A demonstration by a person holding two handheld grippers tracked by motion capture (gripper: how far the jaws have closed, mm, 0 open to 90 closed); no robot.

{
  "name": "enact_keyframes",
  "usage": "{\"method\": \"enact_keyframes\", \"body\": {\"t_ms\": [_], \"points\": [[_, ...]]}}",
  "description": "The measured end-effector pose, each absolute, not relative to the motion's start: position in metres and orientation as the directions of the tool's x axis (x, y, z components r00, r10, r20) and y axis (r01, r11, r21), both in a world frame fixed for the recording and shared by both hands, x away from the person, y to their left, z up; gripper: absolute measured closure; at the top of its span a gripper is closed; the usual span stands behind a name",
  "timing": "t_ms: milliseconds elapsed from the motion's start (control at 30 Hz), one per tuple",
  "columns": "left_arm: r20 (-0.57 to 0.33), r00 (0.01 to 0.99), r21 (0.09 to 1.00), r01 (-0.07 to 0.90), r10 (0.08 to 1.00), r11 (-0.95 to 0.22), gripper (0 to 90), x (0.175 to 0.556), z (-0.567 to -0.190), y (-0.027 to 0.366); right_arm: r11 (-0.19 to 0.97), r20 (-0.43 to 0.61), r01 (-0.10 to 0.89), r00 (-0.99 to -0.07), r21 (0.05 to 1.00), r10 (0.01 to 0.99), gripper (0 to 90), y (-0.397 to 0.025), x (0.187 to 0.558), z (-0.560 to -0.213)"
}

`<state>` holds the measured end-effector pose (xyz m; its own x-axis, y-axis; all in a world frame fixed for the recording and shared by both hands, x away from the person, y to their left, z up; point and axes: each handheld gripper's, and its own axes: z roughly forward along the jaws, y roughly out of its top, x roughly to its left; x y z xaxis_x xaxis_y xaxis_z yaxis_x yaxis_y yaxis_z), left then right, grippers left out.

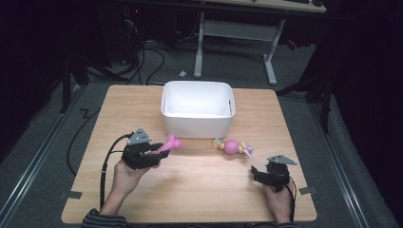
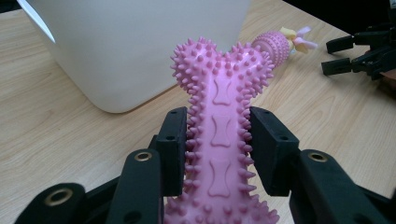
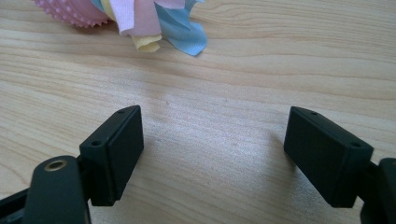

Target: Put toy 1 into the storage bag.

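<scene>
left claw (image 2: 218,149): clamped on the pink spiky bone toy (image 2: 222,135), pads gripping its shaft from both sides; forked end points at the white bin (image 1: 197,108)
bone toy position: held off the counter (image 1: 199,190), just in front of the bin's near left corner
right claw (image 3: 212,154): spread wide, nothing between the pads, low over bare counter
pink ball toy (image 1: 231,146): lying on the counter in front of the bin, cloth tails at both ends, near the right claw but apart from it
bin: sits at the counter's far middle
</scene>
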<state>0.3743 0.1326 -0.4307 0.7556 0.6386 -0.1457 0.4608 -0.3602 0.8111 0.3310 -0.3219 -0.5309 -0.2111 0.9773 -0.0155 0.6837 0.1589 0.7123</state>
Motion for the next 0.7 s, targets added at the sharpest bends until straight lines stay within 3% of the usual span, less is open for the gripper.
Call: {"method": "enact_keyframes", "body": {"t_ms": [700], "points": [[-0.156,0.746,0.813,0.469,0.648,-0.344,59.1,0.389,-0.399,0.139,0.163,-0.018,0.682,-0.214,0.713,0.977,19.9,-0.322,0.331,-0.531]]}}
